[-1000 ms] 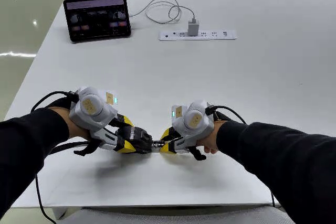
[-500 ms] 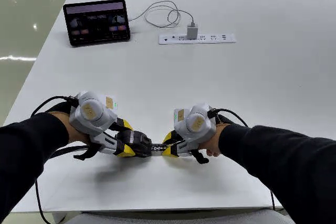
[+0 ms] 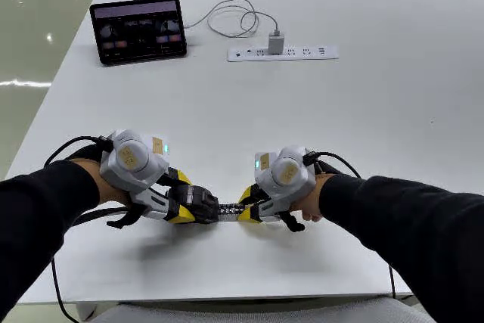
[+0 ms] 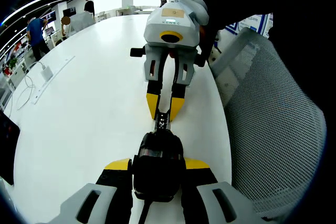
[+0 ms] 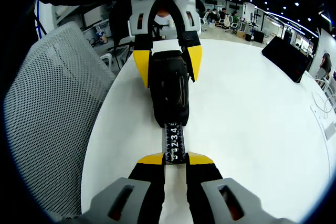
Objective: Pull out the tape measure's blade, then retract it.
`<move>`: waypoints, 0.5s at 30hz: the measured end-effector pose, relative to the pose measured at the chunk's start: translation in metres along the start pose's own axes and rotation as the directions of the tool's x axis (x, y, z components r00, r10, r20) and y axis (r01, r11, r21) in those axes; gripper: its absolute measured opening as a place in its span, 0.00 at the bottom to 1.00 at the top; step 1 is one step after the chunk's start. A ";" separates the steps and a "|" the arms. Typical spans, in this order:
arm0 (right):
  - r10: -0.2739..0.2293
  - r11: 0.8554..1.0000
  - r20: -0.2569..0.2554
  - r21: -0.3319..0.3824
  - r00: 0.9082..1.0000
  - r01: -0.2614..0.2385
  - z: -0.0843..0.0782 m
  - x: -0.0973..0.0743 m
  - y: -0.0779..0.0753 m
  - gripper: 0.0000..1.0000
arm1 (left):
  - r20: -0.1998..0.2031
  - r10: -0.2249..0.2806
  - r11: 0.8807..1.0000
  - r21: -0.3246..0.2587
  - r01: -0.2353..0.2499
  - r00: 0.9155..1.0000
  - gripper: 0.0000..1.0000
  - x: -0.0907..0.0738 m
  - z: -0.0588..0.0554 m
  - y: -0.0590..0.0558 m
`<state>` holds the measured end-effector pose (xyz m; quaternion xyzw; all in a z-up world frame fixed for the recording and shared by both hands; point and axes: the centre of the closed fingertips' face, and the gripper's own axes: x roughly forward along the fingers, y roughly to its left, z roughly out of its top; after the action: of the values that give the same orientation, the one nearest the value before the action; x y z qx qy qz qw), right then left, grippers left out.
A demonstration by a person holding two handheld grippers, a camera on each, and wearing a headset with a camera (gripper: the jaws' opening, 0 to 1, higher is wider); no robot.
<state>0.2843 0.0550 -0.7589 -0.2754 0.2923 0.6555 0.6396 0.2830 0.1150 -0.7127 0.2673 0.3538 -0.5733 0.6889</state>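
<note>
Grips black tape measure [image 4: 157, 167] in left claw [image 3: 186, 207] | pinches its short numbered blade [image 5: 174, 141] in right claw [image 5: 175, 159] | runs left-right along near edge of white table [image 3: 318, 111]

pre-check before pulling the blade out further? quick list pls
1. Left gripper shut on the tape measure case: ok.
2. Right gripper pinching the blade near its tip: ok.
3. Blade straight between the two grippers, no kink: ok.
4. Bare table on the right gripper's side for the pull: ok.
5. Power strip and tablet far from the path: ok.
6. Blade lock off: cannot tell.
</note>
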 end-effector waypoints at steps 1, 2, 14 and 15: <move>0.001 1.000 -0.001 0.002 1.000 -0.001 0.000 0.000 0.000 0.10 | 0.000 0.000 1.000 -0.001 0.000 1.000 0.31 0.000 0.000 0.000; 0.000 1.000 -0.001 0.002 1.000 0.000 -0.001 -0.001 0.000 0.10 | -0.001 0.000 1.000 -0.001 0.000 1.000 0.31 0.000 0.000 0.000; -0.001 1.000 -0.006 0.020 1.000 0.001 -0.005 -0.004 0.001 0.10 | 0.001 0.002 1.000 0.002 -0.002 1.000 0.31 -0.001 0.000 -0.001; -0.001 1.000 -0.006 0.021 1.000 0.001 -0.005 -0.004 0.001 0.10 | 0.001 0.002 1.000 0.001 -0.002 1.000 0.31 -0.001 0.000 -0.001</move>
<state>0.2836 0.0482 -0.7590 -0.2708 0.3009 0.6514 0.6417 0.2819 0.1149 -0.7119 0.2676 0.3527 -0.5731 0.6896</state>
